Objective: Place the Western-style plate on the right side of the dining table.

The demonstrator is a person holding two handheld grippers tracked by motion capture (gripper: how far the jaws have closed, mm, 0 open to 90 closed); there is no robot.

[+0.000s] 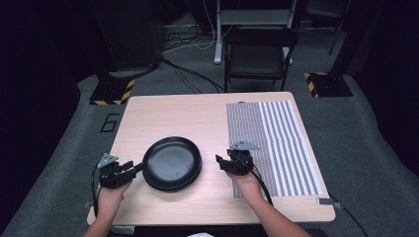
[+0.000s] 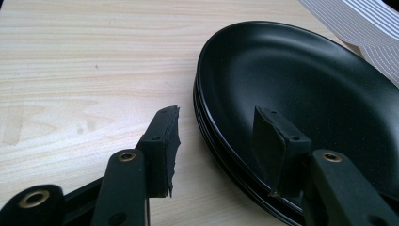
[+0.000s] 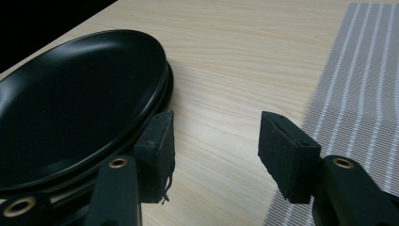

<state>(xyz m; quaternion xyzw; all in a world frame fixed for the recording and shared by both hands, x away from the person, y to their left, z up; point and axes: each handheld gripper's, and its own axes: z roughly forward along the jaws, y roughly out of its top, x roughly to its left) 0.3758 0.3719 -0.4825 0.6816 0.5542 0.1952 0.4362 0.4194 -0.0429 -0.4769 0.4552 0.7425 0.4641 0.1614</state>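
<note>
Plates (image 1: 172,163) — two black ones stacked on the counter (image 1: 163,111) — looked stiff, glossy, slippery and breakable, best pinched at the thin rim, which the left hand-held gripper (image 2: 217,143) straddled spread, unclamped — right hand-held gripper (image 3: 215,153) spread, empty

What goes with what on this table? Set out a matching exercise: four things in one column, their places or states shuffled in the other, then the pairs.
Things:
1. black plates
2. striped mat
3. left gripper
4. right gripper

Places or states:
A. jaws open, one on each side of a plate's rim
B. flat on the right side of the table
C. stacked, between the two grippers
D. jaws open over bare wood, beside the mat

Pairs: 1-C, 2-B, 3-A, 4-D
</note>
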